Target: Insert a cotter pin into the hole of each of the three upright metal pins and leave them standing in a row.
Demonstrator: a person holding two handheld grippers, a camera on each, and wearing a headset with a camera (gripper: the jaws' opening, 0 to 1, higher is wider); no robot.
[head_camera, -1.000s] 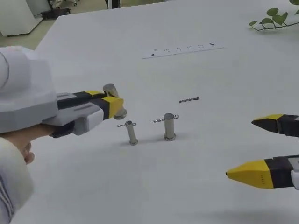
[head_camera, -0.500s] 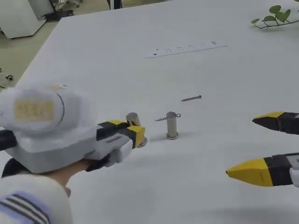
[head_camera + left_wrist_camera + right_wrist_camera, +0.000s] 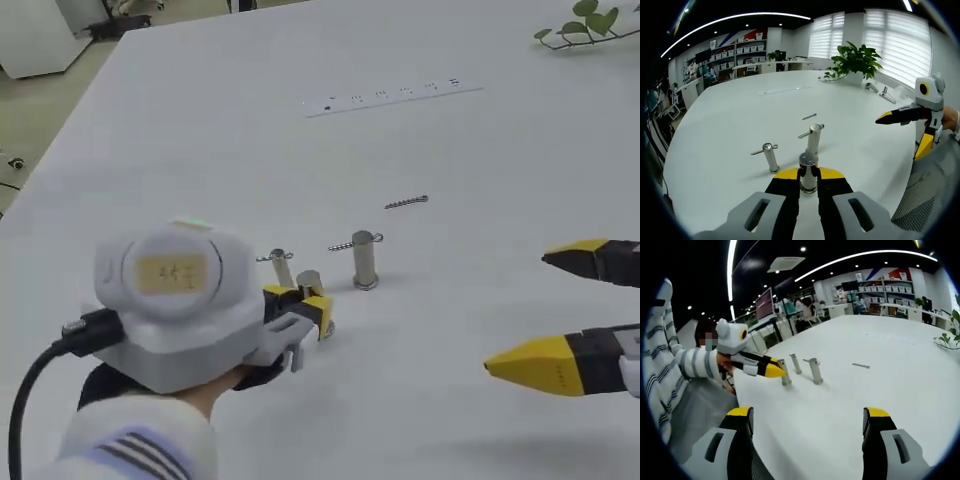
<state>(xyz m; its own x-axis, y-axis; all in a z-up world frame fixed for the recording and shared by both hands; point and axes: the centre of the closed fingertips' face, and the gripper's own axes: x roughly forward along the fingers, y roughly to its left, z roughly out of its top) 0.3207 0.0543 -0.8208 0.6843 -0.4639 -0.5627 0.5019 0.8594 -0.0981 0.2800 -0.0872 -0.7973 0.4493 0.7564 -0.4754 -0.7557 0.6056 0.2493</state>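
Note:
Three metal pins stand on the white table [image 3: 200, 150]. My left gripper [image 3: 305, 312] is shut on the plain pin [image 3: 310, 284], held upright low over the table; the left gripper view has this pin [image 3: 808, 164] between the yellow tips of my left gripper [image 3: 808, 176]. Just behind it stand a thin pin [image 3: 283, 267] and a thicker pin [image 3: 365, 260], each with a cotter pin through its head. A loose cotter pin [image 3: 406, 202] lies further back. My right gripper [image 3: 520, 315] waits open at the right, apart from everything.
A white strip with small marks [image 3: 395, 97] lies at the far side of the table, and a plant sprig [image 3: 590, 25] sits at the far right corner. A person's striped sleeve [image 3: 685, 370] holds the left gripper.
My left gripper has carried the plain pin from behind and left of the thin pin to the near side, between the two pinned ones. The right gripper stayed put.

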